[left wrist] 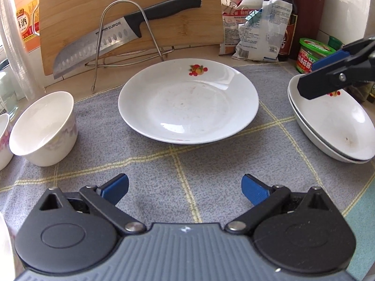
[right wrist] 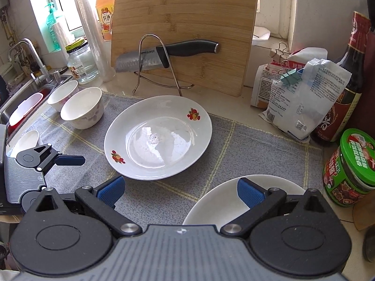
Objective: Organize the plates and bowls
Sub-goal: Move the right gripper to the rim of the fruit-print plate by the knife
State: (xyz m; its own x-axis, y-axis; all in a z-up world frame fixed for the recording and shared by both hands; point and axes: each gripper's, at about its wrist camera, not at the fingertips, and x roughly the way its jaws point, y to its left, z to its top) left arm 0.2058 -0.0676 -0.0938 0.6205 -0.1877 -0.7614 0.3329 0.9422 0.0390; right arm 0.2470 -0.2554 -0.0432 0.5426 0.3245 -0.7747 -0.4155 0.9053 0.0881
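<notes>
A white plate with fruit decals [left wrist: 187,100] [right wrist: 158,137] lies in the middle of the grey checked cloth [left wrist: 182,171]. Two stacked white plates [left wrist: 335,126] sit at the right; their rim shows in the right wrist view [right wrist: 211,201]. A white bowl [left wrist: 44,128] [right wrist: 82,110] stands at the left, a second bowl [right wrist: 62,94] behind it, a third [right wrist: 25,141] nearer. My left gripper [left wrist: 185,188] is open and empty, short of the middle plate. My right gripper [right wrist: 179,190] is open and empty above the stack.
A bamboo cutting board [right wrist: 185,23] leans at the back with a knife [right wrist: 168,53] on a wire stand [right wrist: 157,65]. Bags [right wrist: 302,98], a sauce bottle [right wrist: 344,82] and a green-lidded jar [right wrist: 349,168] stand right. A sink [right wrist: 21,103] and glass jar [right wrist: 80,63] are left.
</notes>
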